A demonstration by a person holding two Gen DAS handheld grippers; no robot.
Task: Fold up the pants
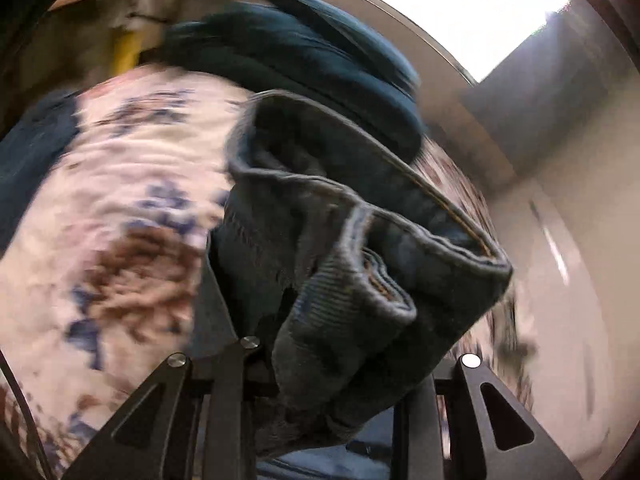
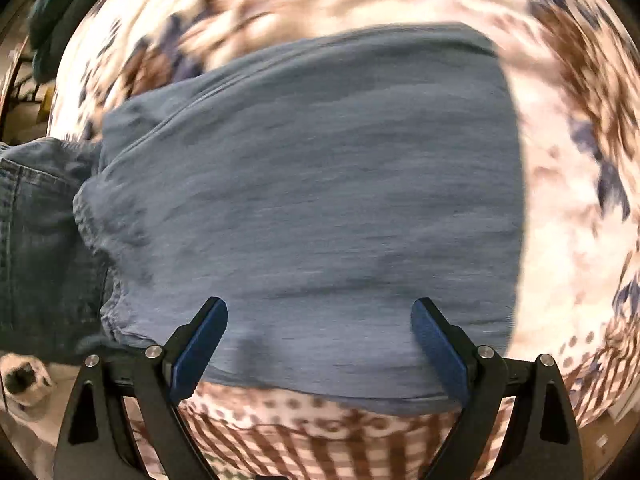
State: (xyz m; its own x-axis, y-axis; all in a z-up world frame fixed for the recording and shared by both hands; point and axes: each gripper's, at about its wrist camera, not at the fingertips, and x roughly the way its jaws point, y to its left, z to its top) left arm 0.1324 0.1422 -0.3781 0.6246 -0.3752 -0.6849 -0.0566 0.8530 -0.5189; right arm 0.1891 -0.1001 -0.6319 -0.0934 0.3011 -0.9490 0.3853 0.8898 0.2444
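Floral bedspread (image 2: 568,128), left claw (image 1: 320,364) clamped on bunched denim jeans (image 1: 360,240), right claw (image 2: 320,344) spread wide over smooth blue pants (image 2: 320,184)

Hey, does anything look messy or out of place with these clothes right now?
Yes. The denim jeans hang bunched and twisted in the left gripper, hems crumpled together. The blue pants lie flat, folded, on the floral bedspread.

Left gripper (image 1: 336,368) clamped on a bunched hem of denim pants (image 1: 360,248); its fingers are buried in the cloth. The pants rise ahead of the gripper, cuff mouth gaping (orange stitching along the rim). Beyond the pants: dark teal cloth (image 1: 304,56), heaped. Left of the pants: floral bedspread (image 1: 132,184), white with blue and brown blotches, blurred.
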